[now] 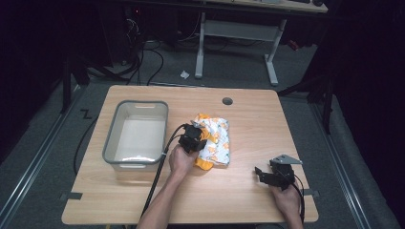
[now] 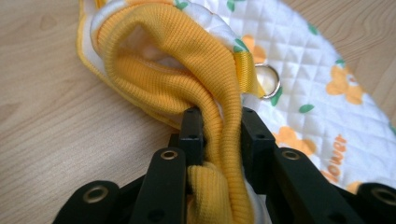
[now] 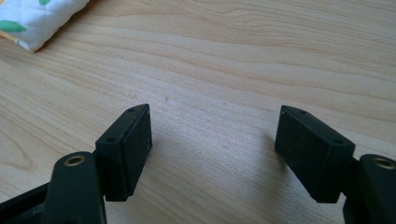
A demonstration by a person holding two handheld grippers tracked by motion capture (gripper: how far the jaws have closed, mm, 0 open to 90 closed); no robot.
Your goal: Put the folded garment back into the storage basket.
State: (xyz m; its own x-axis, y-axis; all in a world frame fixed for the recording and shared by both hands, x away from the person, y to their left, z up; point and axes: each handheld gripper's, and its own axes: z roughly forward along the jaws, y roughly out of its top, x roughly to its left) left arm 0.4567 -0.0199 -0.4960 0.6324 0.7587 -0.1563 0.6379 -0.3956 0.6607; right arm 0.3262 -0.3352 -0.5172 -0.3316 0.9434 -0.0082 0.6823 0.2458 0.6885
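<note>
From the high view, I have the left gripper (image 1: 193, 138) down on the left edge of the garment (image 1: 213, 141), a white quilted piece with orange print and yellow ribbed trim, lying crumpled near the middle of the worktop (image 1: 248, 191). Just to its left stands the grey bin (image 1: 136, 132), which looks empty. The right gripper (image 1: 272, 175) rests well apart, toward the near right corner, holding nothing.

In the left gripper view, the jaws are clamped on a fold of the yellow ribbed trim (image 2: 219, 135); the cloth bunches between the pads and spills out below them. A small metal ring (image 2: 267, 81) sits on a yellow strap just beyond, and the quilted fabric (image 2: 322, 70) spreads off to the right on the wood.

In the right gripper view, my jaws stand wide apart over bare worktop with nothing between them; a corner of the garment (image 3: 37, 18) shows at the upper left, far from the pads.

I judge the grasp is made and the lift comes next. As I read it, the piece is bound for the bin, so I'd raise it high enough that the hanging cloth clears the rim, and watch that the pinch on the trim doesn't slip.
</note>
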